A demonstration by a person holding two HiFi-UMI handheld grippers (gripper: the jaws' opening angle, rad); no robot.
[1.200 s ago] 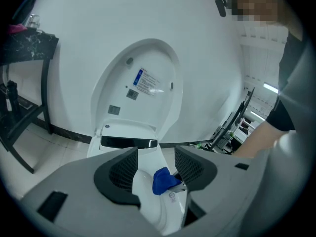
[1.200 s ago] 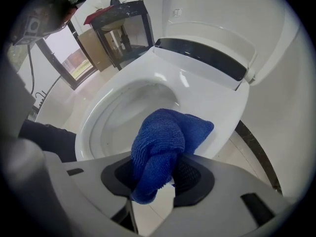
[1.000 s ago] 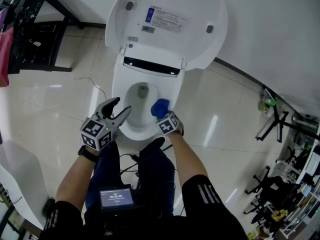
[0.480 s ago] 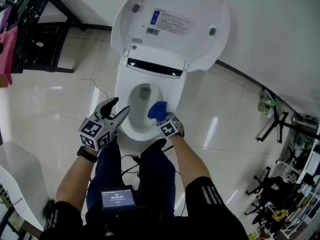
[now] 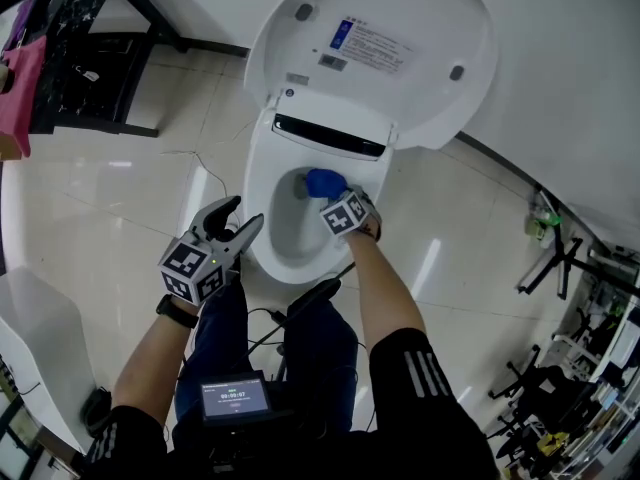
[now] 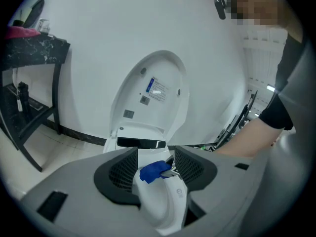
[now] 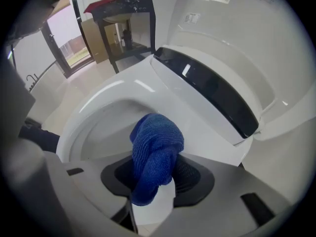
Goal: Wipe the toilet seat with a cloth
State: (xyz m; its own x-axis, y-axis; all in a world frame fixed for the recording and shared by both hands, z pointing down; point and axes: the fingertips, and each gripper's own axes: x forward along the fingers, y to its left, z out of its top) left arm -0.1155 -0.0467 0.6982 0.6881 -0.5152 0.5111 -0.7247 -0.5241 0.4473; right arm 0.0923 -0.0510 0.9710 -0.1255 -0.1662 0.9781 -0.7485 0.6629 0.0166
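Observation:
A white toilet stands with its lid [image 5: 385,48] raised and its seat [image 5: 262,193] down. My right gripper [image 5: 337,200] is shut on a bunched blue cloth [image 5: 323,182], which rests at the back right of the seat just below the dark strip [image 5: 330,136] at the hinge. In the right gripper view the cloth [image 7: 154,152] fills the gap between the jaws over the seat [image 7: 123,90]. My left gripper [image 5: 236,230] hangs open beside the seat's front left edge, holding nothing. In the left gripper view, the cloth [image 6: 154,171] shows between the jaws.
A black rack [image 5: 70,58] with a pink cloth [image 5: 25,78] stands at the far left. A white fixture [image 5: 30,338] is at the lower left. Black stands [image 5: 560,258] crowd the right side. A thin cable [image 5: 200,183] lies on the tiled floor left of the toilet.
My right gripper carried the blue cloth from the front right of the seat up to the back by the hinge. The left gripper stayed about where it was.

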